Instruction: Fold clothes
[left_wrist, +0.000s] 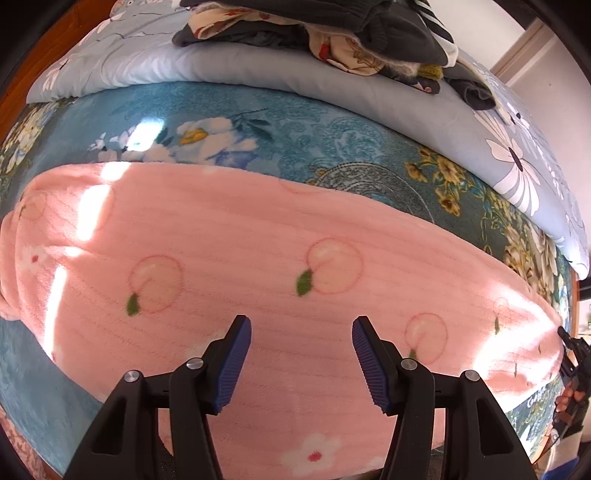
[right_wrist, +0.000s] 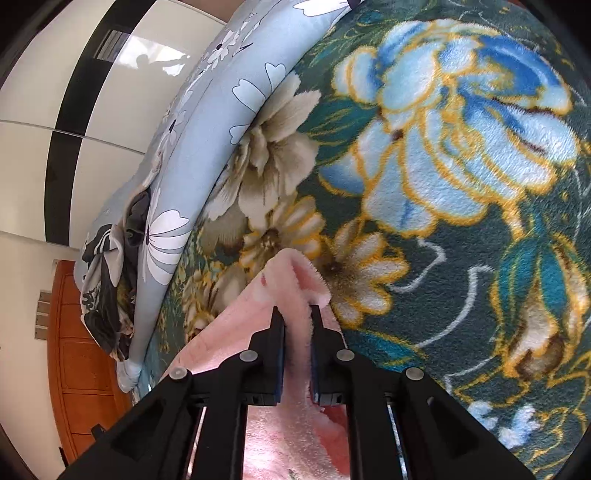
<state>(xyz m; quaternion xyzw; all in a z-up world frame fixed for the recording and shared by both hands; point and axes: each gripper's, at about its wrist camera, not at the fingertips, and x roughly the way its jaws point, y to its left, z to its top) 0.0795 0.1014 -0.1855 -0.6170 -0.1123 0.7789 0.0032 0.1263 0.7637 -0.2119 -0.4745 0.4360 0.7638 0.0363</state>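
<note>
On a bed, the right gripper clamps a corner of the pink peach-print fleece garment; left gripper hovers, jaws apart; keep the held edge taut and aligned when folding.

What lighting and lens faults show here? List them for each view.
Left wrist view: hard sunlight patches blow out the pink fleece peach-print garment and glare on the teal floral blanket; fisheye bows the bed edge. Right wrist view: even light, a window reflection on the glossy white wardrobe panel, strong curving near the rim.
</note>
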